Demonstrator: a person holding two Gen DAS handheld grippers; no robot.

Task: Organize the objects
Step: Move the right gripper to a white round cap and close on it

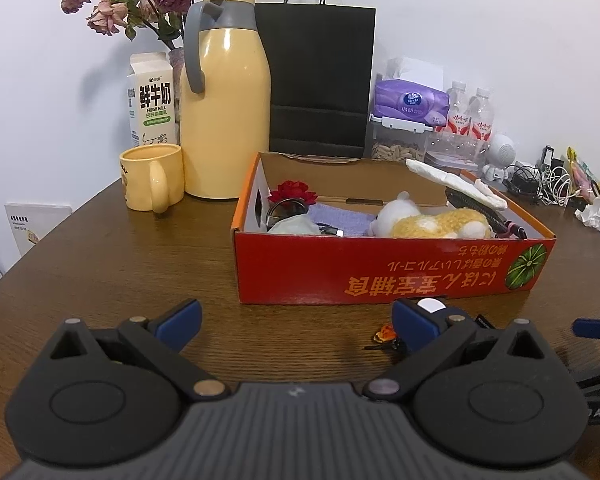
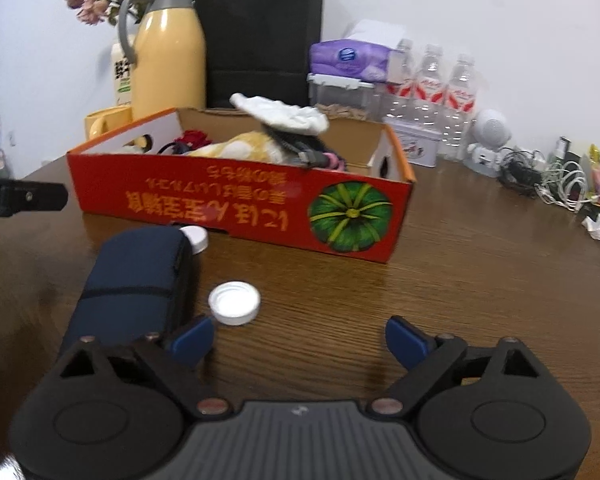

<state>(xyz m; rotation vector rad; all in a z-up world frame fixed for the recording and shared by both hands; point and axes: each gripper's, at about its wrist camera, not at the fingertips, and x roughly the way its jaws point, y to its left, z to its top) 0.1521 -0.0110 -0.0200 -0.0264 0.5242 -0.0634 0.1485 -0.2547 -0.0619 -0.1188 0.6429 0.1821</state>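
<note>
Your right gripper hangs wide open and empty over the near tabletop, the white cap just ahead of its left finger, beside a dark pouch. Your left gripper is equally wide, holding nothing. You seem to be reaching for loose items: shift left, straddle the cap, then carry it to the red box mid-table.

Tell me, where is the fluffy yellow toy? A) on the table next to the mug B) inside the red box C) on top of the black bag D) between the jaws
B: the toy lies inside the red box, beside a red flower and under a white cloth.
</note>
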